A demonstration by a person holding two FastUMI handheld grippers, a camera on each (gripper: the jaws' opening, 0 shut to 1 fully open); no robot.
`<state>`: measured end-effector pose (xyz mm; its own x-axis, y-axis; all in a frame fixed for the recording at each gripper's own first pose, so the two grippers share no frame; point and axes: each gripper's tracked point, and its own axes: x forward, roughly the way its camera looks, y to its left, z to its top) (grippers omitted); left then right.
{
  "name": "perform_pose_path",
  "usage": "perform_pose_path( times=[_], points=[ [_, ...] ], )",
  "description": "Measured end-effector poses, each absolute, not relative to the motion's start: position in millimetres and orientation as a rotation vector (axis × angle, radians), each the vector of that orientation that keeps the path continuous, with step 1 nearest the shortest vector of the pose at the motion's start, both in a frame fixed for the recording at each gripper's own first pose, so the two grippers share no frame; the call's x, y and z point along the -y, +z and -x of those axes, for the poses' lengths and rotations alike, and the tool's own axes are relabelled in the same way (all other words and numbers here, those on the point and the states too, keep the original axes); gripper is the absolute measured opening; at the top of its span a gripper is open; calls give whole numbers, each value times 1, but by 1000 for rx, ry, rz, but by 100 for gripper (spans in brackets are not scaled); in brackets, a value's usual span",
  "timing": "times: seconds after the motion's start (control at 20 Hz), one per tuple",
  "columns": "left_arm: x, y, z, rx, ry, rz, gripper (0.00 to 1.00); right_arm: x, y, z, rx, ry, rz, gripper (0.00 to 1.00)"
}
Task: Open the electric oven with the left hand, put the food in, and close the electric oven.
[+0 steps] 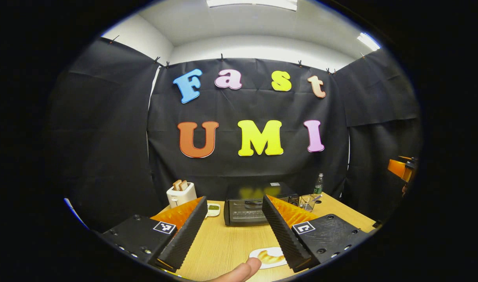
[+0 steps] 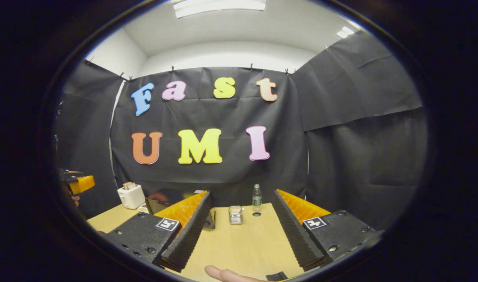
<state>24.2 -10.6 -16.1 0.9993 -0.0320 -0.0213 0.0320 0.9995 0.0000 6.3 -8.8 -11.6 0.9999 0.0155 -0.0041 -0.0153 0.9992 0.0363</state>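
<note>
In the left gripper view, going from the left, a white toaster [image 1: 181,194] with two slices of bread in its slots stands at the far left corner of the wooden table [image 1: 223,243], and a small white dish [image 1: 213,209] of something green lies just beside it. My left gripper [image 1: 233,229] hangs above the table with its jaws spread wide and nothing between them. Past them the electric oven [image 1: 258,203] sits at the far edge, door closed. A white plate [image 1: 269,257] of food lies near the front edge, partly behind my right-hand finger. A wire basket [image 1: 307,202] and a bottle [image 1: 319,184] stand right of the oven. In the right gripper view, my right gripper [image 2: 243,231] is also wide apart and empty, over bare tabletop.
</note>
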Motion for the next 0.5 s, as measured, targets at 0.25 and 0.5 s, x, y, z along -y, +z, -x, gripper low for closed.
perform_pose_path(
  times=[0.25,0.5],
  points=[
    [33,-23,-62,-45,-80,13,93,19,-25,-14,5,5,-54,100],
    [52,-40,-129,-92,-89,-5,93,23,-42,-28,-15,53,-68,99]
  ],
)
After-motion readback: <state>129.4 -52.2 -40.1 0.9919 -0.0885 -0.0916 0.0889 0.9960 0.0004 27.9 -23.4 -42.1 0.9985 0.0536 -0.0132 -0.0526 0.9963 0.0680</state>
